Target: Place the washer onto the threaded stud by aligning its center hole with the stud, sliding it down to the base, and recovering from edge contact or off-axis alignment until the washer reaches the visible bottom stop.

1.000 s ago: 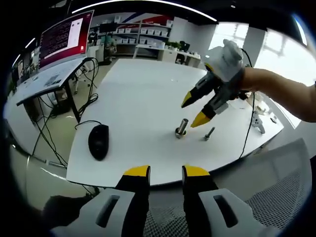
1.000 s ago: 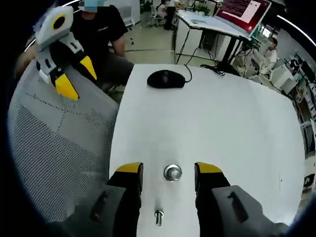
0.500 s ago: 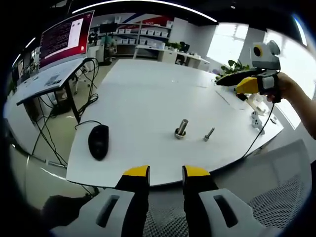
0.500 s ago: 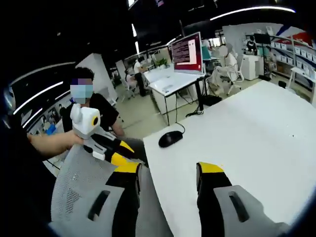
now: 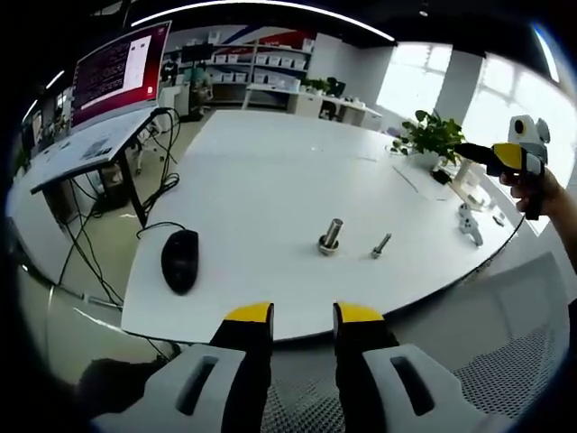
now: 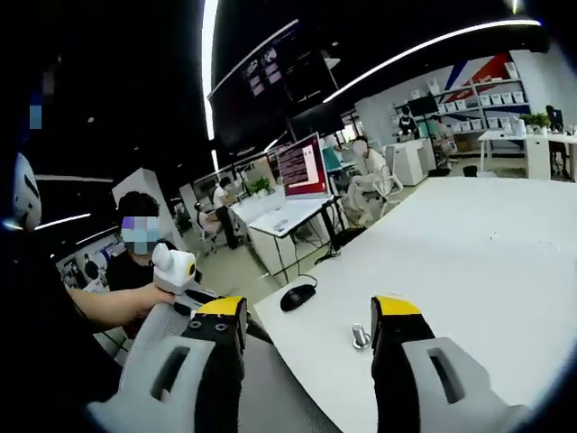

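In the left gripper view we see our left gripper [image 5: 302, 313] held level off the near edge of the white table [image 5: 261, 171], its jaws parted and holding nothing, pointing toward the threaded stud [image 5: 331, 235] that stands on the table with a loose bolt [image 5: 381, 244] just beside it and a black mouse [image 5: 179, 258] well off to the other side. Our right gripper [image 5: 494, 155] is raised high at the far side of that view, gripped in a hand [image 5: 539, 188] and lying roughly level well above the table. In the right gripper view its jaws stand wide apart and empty, with the stud between them in the distance; we cannot make out the washer.

One stud [image 5: 330, 236], one loose bolt [image 5: 381, 244], one computer mouse [image 5: 179, 258] and two grippers are counted.
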The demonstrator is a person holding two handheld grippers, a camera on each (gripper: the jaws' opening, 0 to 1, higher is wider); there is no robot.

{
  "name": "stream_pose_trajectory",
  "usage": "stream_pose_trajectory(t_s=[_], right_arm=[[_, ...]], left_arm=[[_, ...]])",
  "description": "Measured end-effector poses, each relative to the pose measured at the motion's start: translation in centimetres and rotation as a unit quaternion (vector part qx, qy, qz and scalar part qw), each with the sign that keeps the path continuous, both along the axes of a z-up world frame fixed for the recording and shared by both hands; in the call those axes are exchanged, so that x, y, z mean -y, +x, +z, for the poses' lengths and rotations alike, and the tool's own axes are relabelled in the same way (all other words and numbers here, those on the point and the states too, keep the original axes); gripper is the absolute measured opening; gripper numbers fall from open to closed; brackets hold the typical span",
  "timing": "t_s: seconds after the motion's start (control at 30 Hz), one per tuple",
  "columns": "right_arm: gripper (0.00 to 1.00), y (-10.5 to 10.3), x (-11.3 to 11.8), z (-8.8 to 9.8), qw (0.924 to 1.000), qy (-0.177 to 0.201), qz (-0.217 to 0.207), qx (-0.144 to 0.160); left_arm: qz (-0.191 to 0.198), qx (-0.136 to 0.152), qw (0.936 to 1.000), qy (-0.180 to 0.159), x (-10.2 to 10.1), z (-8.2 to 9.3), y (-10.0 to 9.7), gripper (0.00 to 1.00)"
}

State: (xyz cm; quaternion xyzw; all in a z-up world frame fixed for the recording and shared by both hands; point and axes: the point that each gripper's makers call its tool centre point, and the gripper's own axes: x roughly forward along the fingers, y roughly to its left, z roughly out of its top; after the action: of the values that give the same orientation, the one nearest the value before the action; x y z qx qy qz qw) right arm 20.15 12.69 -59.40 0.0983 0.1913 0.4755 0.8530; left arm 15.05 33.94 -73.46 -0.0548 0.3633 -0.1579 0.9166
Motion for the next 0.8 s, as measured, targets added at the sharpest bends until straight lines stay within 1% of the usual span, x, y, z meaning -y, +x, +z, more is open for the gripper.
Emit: stream_pose_trajectory(t_s=[0.07, 0.13, 0.2, 0.27, 0.3, 0.37, 0.4, 0.57, 0.6, 0.63, 0.7, 0.77, 0.8], right_arm=[[0.57, -0.1, 1.3, 0.1, 0.9997, 0.005, -0.024, 0.001], [0.58, -0.6, 3.0, -0.3, 0.9989, 0.003, -0.046, -0.006], [0.59, -0.6, 4.9, -0.6, 0.9968, -0.005, -0.079, 0.001], [0.58, -0.7, 6.7, -0.6, 0.9931, -0.005, -0.116, 0.010], [0.58, -1.0, 7.5, -0.7, 0.9911, 0.004, -0.133, 0.002], [0.59, -1.4, 8.6, -0.7, 0.9881, 0.011, -0.153, 0.002], [0.59, -1.1, 9.8, -1.1, 0.9873, 0.010, -0.159, 0.003], [0.60, -1.9, 11.4, -1.6, 0.9791, 0.026, -0.202, 0.005], [0.60, -2.2, 11.6, -1.6, 0.9749, 0.046, -0.218, 0.002], [0.60, -2.4, 11.6, -1.6, 0.9734, 0.058, -0.222, -0.006], [0.60, -3.1, 11.5, -2.2, 0.9746, 0.056, -0.217, -0.011], [0.60, -3.2, 11.5, -2.5, 0.9737, 0.047, -0.223, -0.004], [0.60, -3.3, 11.4, -2.4, 0.9723, 0.049, -0.228, 0.002]], left_arm=[[-0.001, 0.002, 1.0000, -0.002, 0.1, 0.1, 0.0, 0.24], [-0.002, 0.003, 1.0000, -0.003, 0.1, 0.1, 0.0, 0.24], [-0.002, 0.005, 1.0000, -0.004, 0.2, 0.2, 0.0, 0.24], [-0.001, 0.008, 0.9999, -0.007, 0.2, 0.4, -0.1, 0.24], [0.000, 0.010, 0.9999, -0.009, 0.2, 0.5, 0.0, 0.24], [0.002, 0.013, 0.9998, -0.012, 0.2, 0.6, 0.0, 0.24], [0.002, 0.014, 0.9998, -0.012, 0.2, 0.6, 0.0, 0.24], [0.006, 0.020, 0.9996, -0.017, 0.2, 0.8, 0.1, 0.24], [0.009, 0.022, 0.9996, -0.018, 0.1, 0.9, 0.1, 0.24], [0.009, 0.023, 0.9995, -0.018, 0.1, 0.9, 0.2, 0.24], [0.012, 0.025, 0.9994, -0.020, 0.1, 1.0, 0.2, 0.25], [0.013, 0.027, 0.9993, -0.022, 0.0, 1.0, 0.2, 0.25], [0.014, 0.029, 0.9992, -0.023, 0.0, 1.1, 0.2, 0.25]])
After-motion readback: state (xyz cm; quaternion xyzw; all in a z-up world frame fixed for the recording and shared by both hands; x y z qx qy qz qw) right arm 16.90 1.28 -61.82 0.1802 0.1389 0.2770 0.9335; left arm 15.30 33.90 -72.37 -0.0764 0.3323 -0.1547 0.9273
